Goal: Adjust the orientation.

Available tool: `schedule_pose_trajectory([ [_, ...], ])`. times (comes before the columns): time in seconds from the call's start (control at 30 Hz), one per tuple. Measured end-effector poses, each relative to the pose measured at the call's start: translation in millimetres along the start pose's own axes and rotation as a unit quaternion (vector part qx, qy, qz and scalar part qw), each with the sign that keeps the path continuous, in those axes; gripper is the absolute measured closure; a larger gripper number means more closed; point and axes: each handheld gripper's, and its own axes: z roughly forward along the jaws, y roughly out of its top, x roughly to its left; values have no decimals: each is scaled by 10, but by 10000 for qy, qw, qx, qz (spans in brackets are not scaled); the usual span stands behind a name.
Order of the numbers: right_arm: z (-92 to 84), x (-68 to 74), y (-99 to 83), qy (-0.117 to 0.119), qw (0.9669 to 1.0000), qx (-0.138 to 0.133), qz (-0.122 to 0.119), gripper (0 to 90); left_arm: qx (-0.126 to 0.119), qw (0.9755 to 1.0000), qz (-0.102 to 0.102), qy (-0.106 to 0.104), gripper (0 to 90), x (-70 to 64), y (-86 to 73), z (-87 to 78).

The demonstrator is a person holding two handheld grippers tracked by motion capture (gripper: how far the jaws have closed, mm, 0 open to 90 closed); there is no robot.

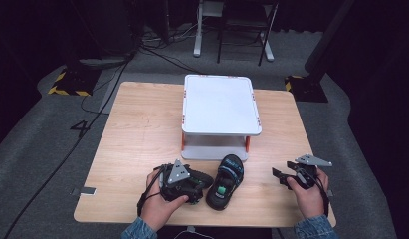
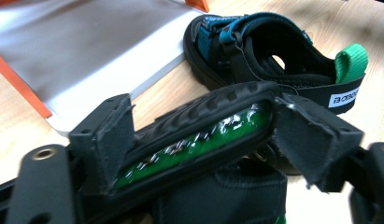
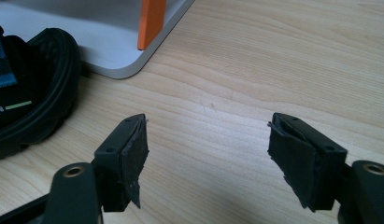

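My table (image 1: 137, 129) sits on grey carpet (image 1: 38, 144); dark curtains behind, cables (image 1: 157, 52) on floor, chair legs (image 1: 264, 45), hazard-taped bases (image 1: 67, 82).

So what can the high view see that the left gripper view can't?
High view: the whole wooden table, the top of the white stand, and the right gripper, open over bare wood. Left gripper view: up close, shiny green inside the sole of the held sandal, and a white label on the other sandal. Both: the two sandals, the stand's bottom shelf, and the left gripper clamped on its sandal.
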Motion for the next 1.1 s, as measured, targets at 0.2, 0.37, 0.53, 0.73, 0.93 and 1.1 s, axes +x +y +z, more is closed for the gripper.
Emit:
schedule_pose_trajectory([
  [0.2, -5, -13, 6, 27, 10000, -27, 5, 293, -13, 9998, -154, 132, 230, 59, -79, -275],
  [0.37, 13, 4, 36, 44, 10000, -38, -18, 293, 301, 9984, -416, 245, 294, 79, -288, -501],
  [0.53, 74, 53, 69, 124, 9999, -22, -107, 293, 604, 9974, -356, 156, 321, 71, -435, -400],
  [0.73, 61, 40, 67, 122, 9999, -23, -76, 293, 732, 9968, -147, 286, 325, 40, -513, -120],
  [0.93, 23, 9, 33, 104, 9999, -28, -20, 293, 567, 9979, -216, 208, 583, 117, -539, -50],
  [1.1, 10, -7, 19, 85, 10000, -14, 3, 293, 353, 9988, -128, 300, 634, 145, -512, -98],
])
